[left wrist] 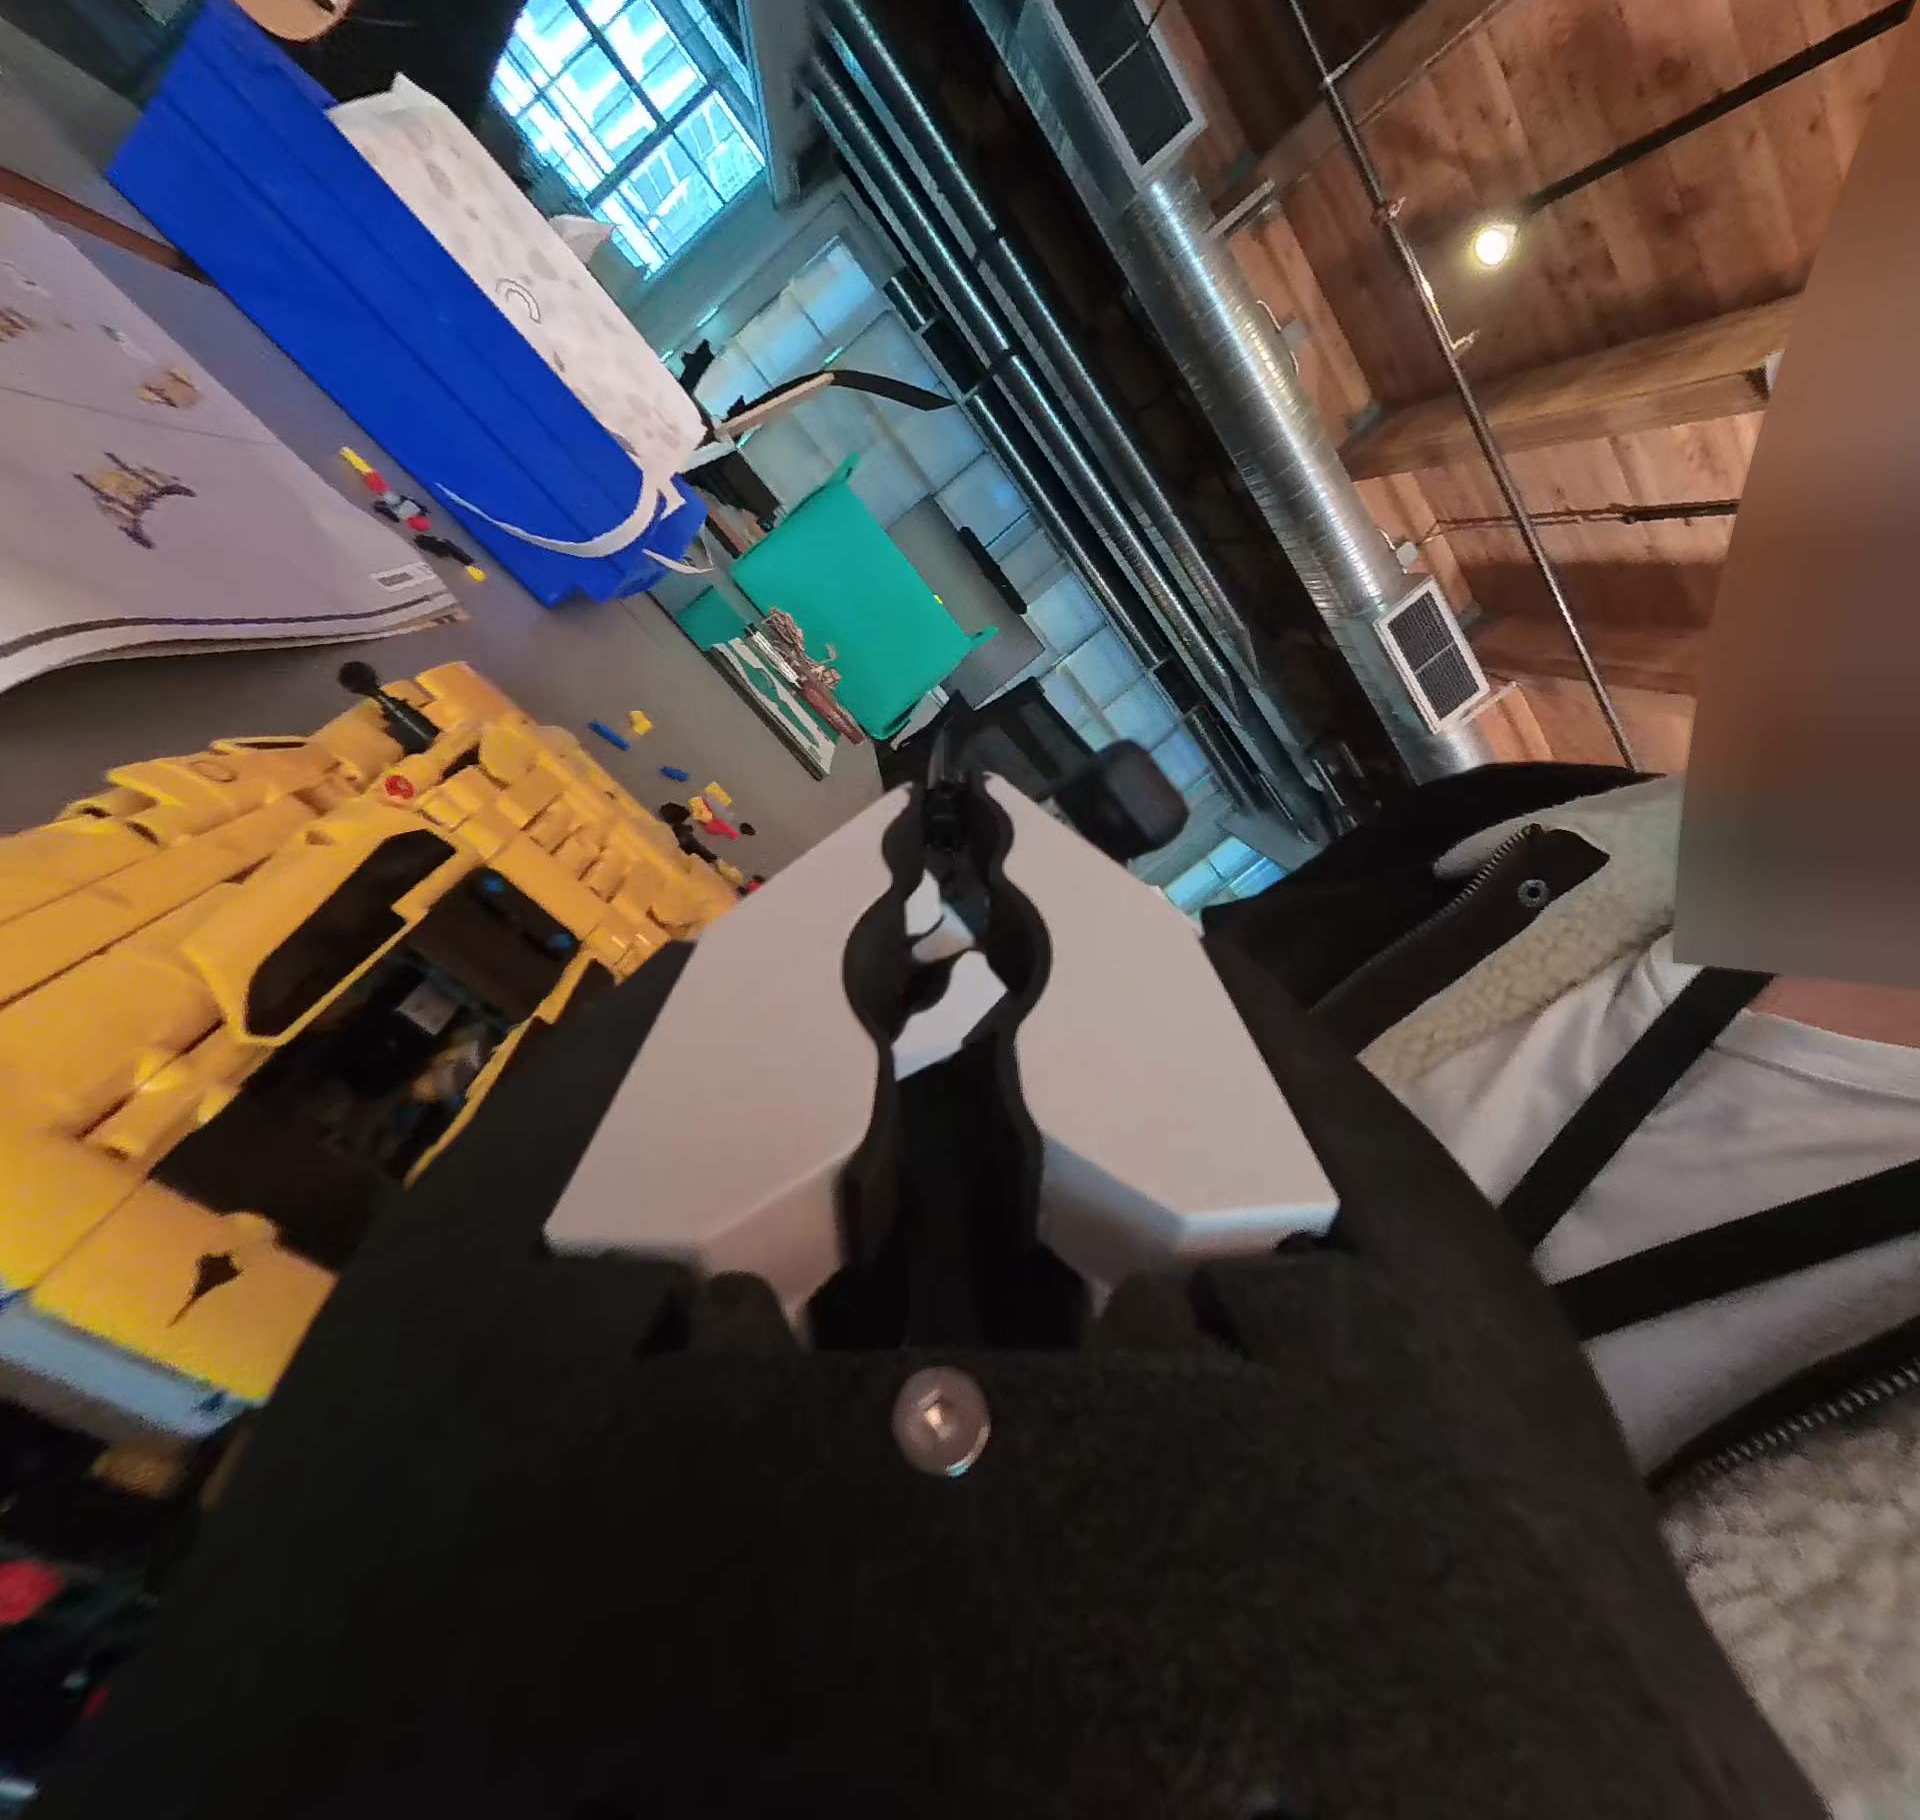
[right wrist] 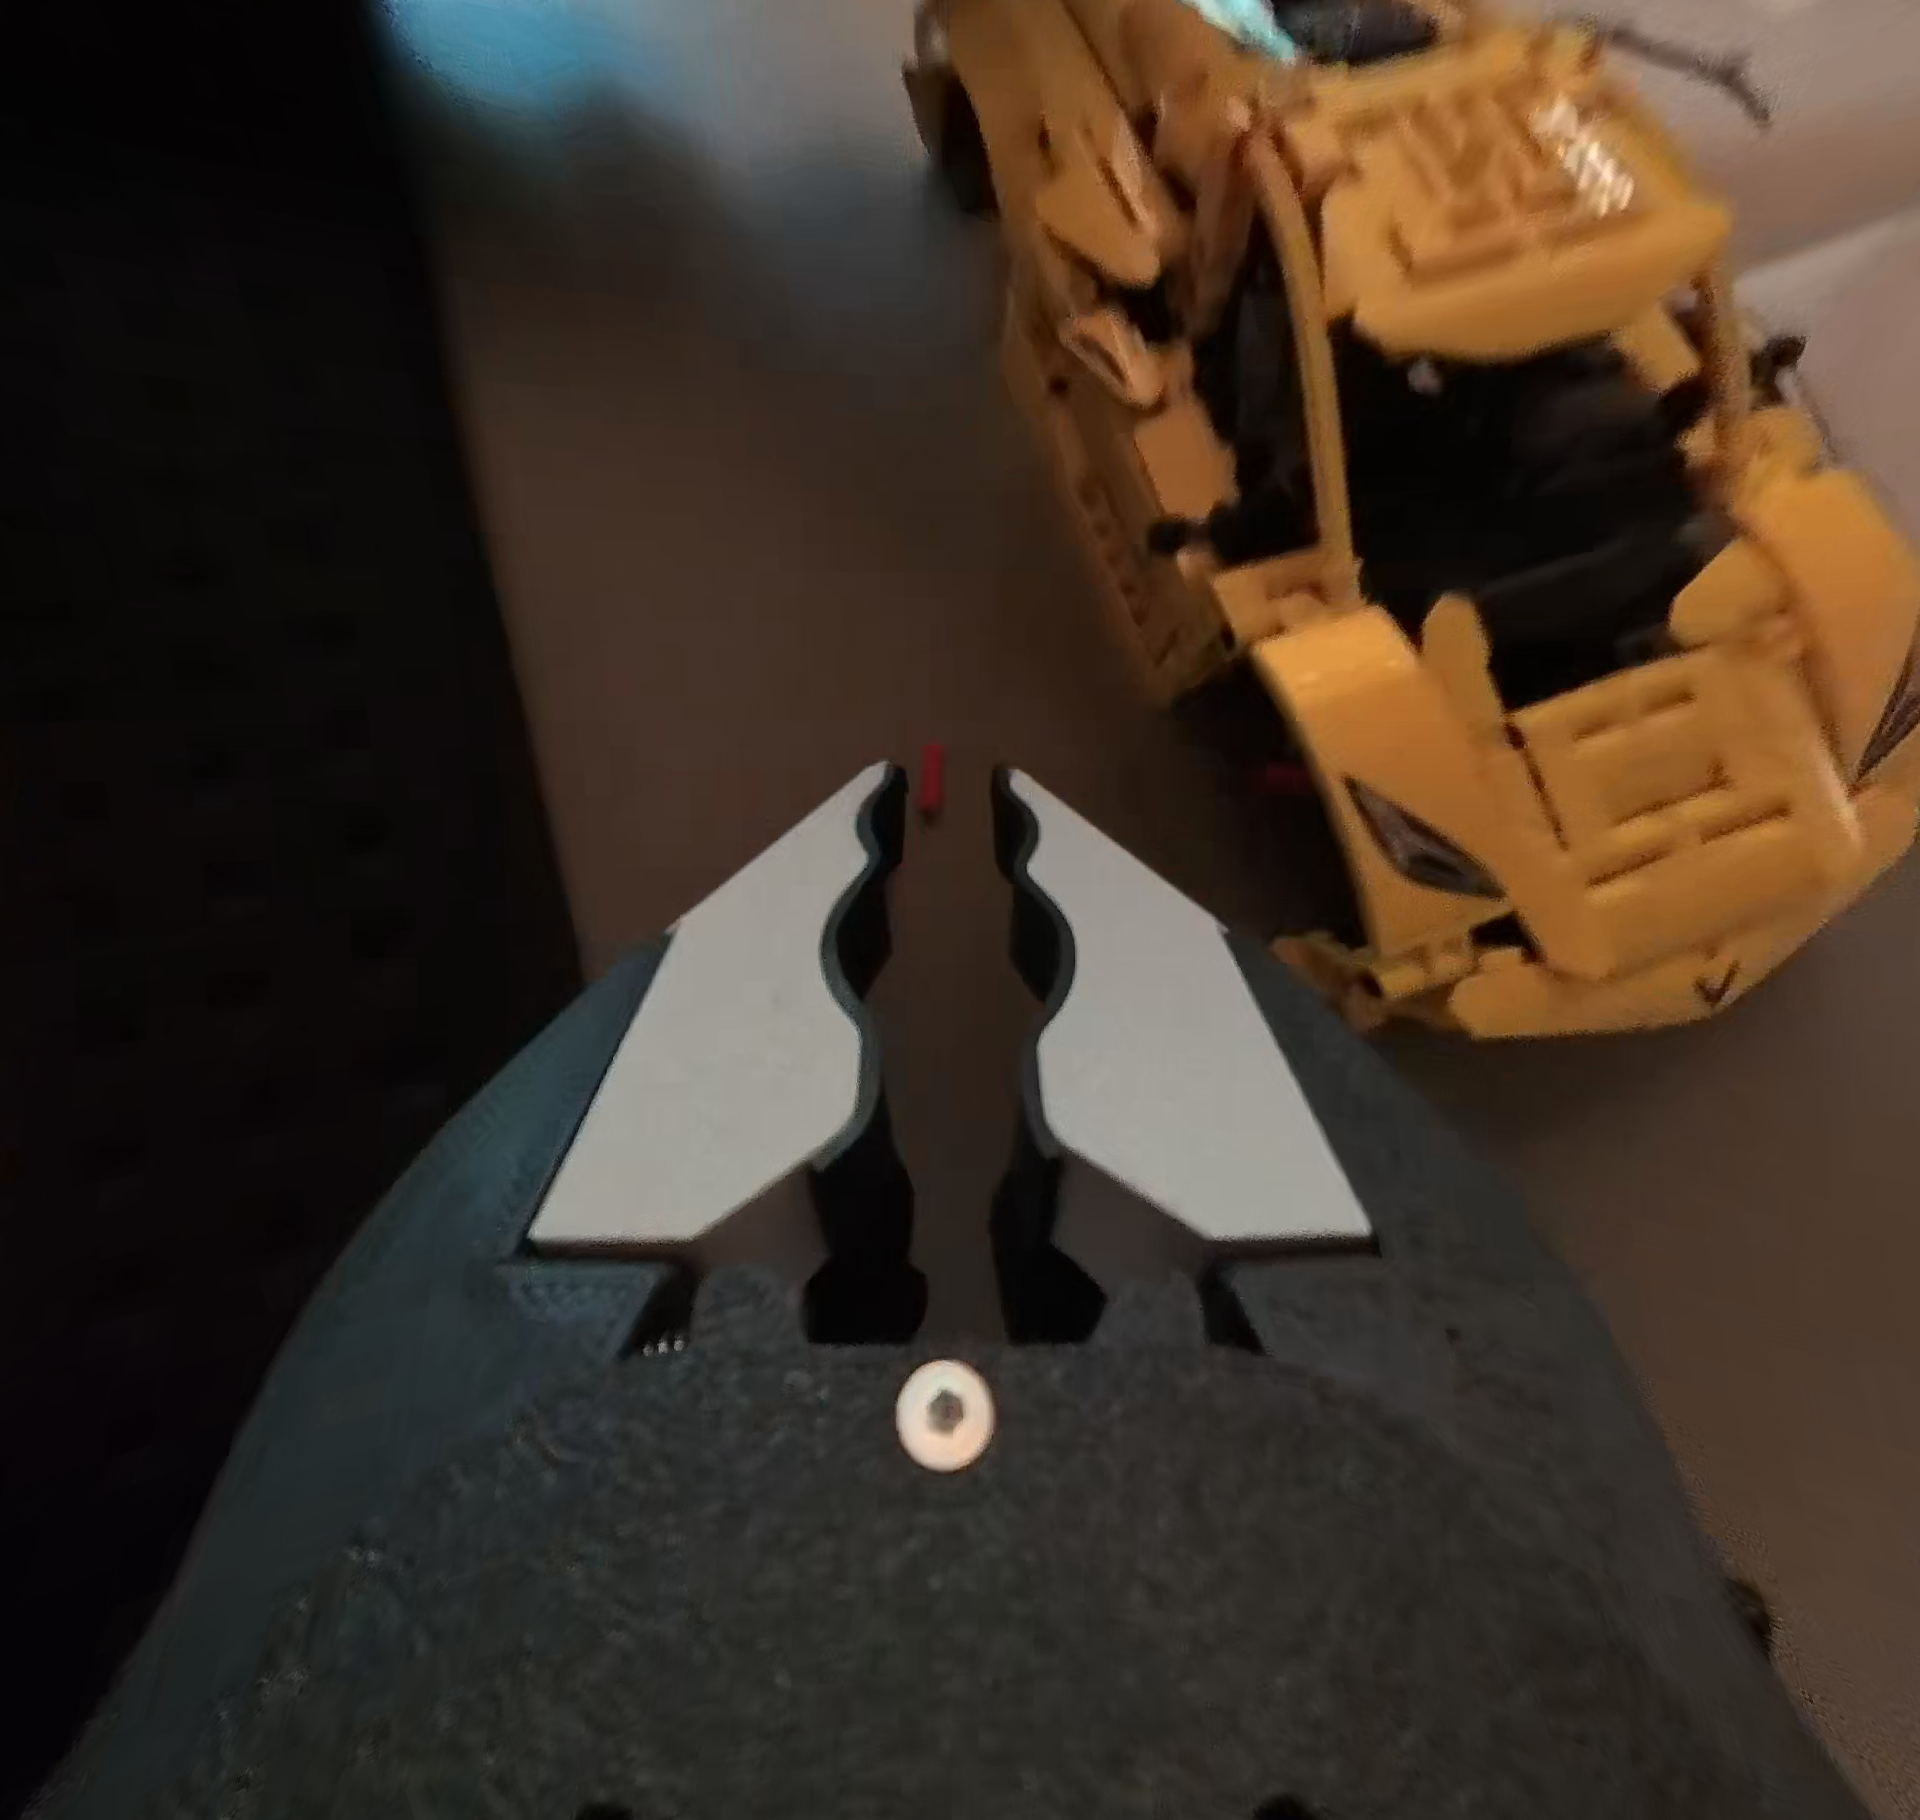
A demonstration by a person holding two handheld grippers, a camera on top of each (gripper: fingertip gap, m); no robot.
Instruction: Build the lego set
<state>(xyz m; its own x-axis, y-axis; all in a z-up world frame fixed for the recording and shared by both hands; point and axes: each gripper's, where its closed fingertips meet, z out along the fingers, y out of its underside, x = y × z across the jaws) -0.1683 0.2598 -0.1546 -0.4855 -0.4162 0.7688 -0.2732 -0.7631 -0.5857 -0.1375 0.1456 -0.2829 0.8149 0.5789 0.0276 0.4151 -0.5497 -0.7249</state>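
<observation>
A large yellow lego car [left wrist: 260, 939] lies at the left of the left wrist view and at the upper right of the right wrist view [right wrist: 1455, 482]. My left gripper [left wrist: 948, 814] is raised and tilted, shut on a small black lego part [left wrist: 948, 825] at its tips. My right gripper [right wrist: 940, 783] is open over the grey table, with a small red lego pin [right wrist: 931, 773] lying just beyond and between its fingertips. It holds nothing.
Loose small lego pieces [left wrist: 696, 814] lie on the grey table [left wrist: 582, 648] beyond the car. An instruction sheet [left wrist: 156, 482] and a blue bin [left wrist: 395, 316] sit at the far left. A person in a white shirt [left wrist: 1662, 1147] is at the right. Some 20 cm of space lies between my two pairs of fingers.
</observation>
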